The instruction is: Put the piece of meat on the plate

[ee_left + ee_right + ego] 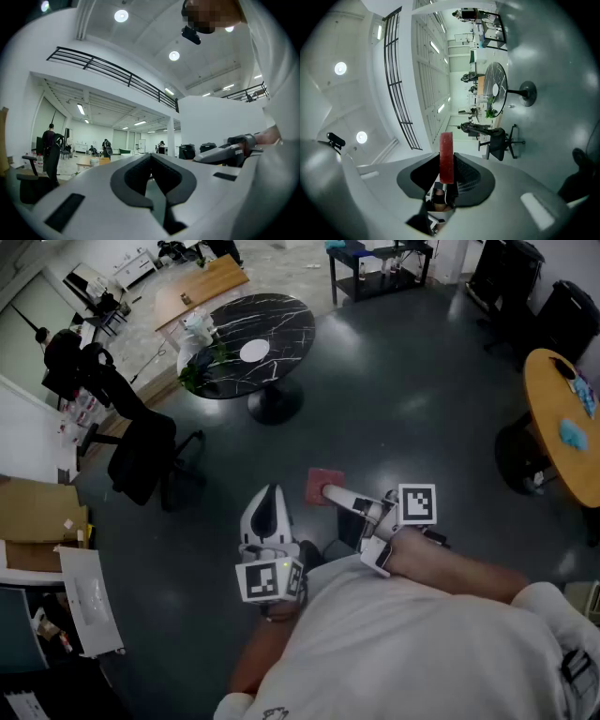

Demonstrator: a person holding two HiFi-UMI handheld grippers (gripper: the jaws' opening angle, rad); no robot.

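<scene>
Red piece of meat (323,486) is clamped in the right gripper (331,494), a flat slab. In the right gripper view it shows edge-on (446,157), both pads pressed on its faces and its far end sticking out past the jaw tips. Jaws are part closed, only as far as the slab's thickness lets them. Right gripper (446,165) is rolled on its side, held in the air over the dark grey floor (403,409).

Left gripper (270,495) is just beside the right one, on its left in the head view, also over the floor. Its jaws are together with nothing between them, as the left gripper view (152,173) shows.

White plate (254,351) lies about mid-top of the round black marble table (281,320), nothing on it. Meat is well apart from the plate and table, nearer the person. Green plant (202,371) sits at the table's left edge. Black office chair (141,451) stands on the floor left of the grippers. Round wooden table (553,418) is at the right side of the head view, with a blue thing (572,433) near its edge.
</scene>
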